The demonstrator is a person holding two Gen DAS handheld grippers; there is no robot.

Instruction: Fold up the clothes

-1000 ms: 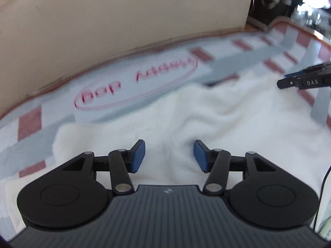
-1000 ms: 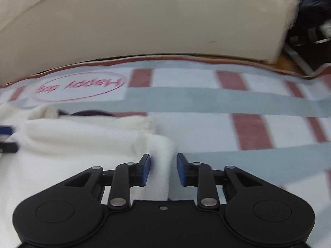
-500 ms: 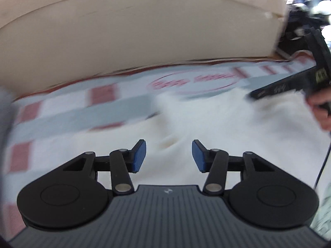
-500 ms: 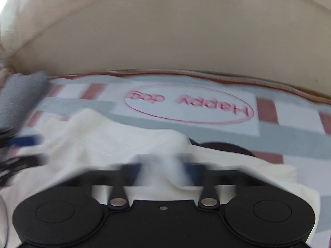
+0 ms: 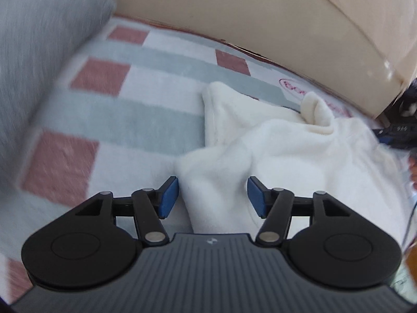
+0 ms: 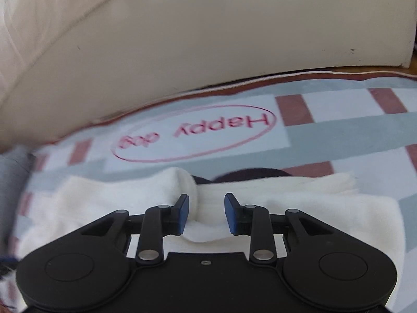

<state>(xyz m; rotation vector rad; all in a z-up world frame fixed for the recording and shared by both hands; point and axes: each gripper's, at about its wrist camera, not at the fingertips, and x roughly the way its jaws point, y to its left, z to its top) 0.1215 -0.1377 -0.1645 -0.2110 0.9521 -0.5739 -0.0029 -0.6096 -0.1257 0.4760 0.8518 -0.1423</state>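
- Garment (image 5: 299, 156), white and fleecy, lies rumpled on the blanket (image 5: 135, 120), which is checked in grey, white and dull red.
- In the left wrist view one pointed corner of the garment reaches toward the sofa (image 5: 273, 20), and a small fold stands up near its far edge.
- Left gripper (image 5: 213, 196) has its jaws wide apart over the garment's near edge; fleece lies between the blue pads (image 5: 169, 195), but they do not pinch it.
- Right gripper (image 6: 204, 214) also has its jaws apart, low over the garment (image 6: 312, 208), with a rolled ridge of fleece just beside its left pad.
- Something dark (image 6: 250, 174) shows under the garment's far edge in the right wrist view; what it is cannot be told.
- A pink oval reading "Happy dog" (image 6: 195, 133) is printed on the blanket (image 6: 351, 133) beyond the garment, near the cream sofa (image 6: 208, 39).
- A blurred grey cloth (image 5: 39, 52) fills the left side of the left wrist view.
- The right gripper's tip shows at the right edge of the left wrist view, beside the garment.
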